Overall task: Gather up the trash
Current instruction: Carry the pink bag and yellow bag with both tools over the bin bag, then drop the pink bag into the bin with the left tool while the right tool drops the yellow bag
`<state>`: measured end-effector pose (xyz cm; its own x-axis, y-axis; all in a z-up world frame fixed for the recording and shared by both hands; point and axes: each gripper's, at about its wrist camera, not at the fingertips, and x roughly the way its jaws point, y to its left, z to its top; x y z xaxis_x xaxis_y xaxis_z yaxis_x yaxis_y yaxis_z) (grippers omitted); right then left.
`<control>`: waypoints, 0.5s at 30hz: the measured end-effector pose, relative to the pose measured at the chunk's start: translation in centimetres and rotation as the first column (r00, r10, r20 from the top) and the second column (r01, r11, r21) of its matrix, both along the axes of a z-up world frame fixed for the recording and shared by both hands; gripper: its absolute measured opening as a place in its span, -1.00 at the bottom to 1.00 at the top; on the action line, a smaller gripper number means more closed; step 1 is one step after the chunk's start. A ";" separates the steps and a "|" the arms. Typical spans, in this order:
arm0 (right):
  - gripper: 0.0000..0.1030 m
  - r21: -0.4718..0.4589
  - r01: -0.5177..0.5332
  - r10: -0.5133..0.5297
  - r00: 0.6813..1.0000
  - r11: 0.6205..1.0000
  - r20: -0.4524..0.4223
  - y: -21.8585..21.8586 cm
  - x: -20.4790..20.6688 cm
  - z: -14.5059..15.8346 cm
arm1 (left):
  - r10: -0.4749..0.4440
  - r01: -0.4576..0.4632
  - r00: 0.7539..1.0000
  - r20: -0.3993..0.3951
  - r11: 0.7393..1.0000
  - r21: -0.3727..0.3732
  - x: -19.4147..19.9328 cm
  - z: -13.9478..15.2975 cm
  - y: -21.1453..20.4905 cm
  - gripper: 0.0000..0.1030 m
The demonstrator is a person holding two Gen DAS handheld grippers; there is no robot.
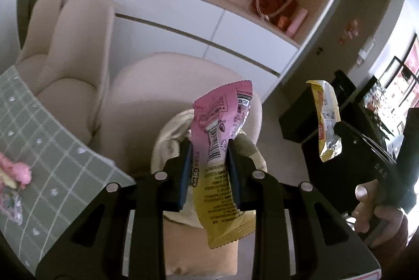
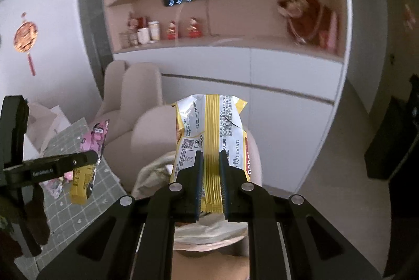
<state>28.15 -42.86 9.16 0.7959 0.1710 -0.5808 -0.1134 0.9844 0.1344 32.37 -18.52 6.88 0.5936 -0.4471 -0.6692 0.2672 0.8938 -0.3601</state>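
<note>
Gripping two wrappers, left claw [image 1: 209,162] pink-yellow wrapper [image 1: 222,149], right claw [image 2: 210,175] yellow-white wrapper [image 2: 209,128]

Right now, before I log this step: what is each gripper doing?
Left gripper: shut on the pink and yellow wrapper, held in the air.
Right gripper: shut on the yellow and white wrapper, also lifted.

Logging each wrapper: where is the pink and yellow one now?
The left gripper pinches the pink and yellow wrapper in the air, centre of the left wrist view, above the beige chair.
</note>
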 end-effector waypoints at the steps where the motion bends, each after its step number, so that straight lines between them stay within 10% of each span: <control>1: -0.74 0.005 0.006 -0.006 1.000 1.000 -0.006 -0.3 0.3 -0.3 | -0.011 0.011 1.000 -0.005 1.000 0.000 0.4 -0.3 -0.5 -0.52; 8: -0.74 0.000 0.033 -0.033 0.999 0.999 -0.042 -1.1 1.2 -1.8 | -0.069 0.069 0.996 -0.048 0.998 0.002 3.6 -2.8 -4.6 -0.50; 15: -0.74 0.001 0.051 -0.051 0.998 0.999 -0.044 -1.6 0.6 -1.9 | -0.061 0.063 0.995 -0.078 0.998 0.024 5.0 -4.5 -6.2 -0.04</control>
<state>28.79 -44.48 7.29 0.7772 0.1327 -0.6152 -0.0573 0.9884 0.1408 37.34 -24.68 2.37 0.5118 -0.4629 -0.7237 0.2948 0.8859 -0.3581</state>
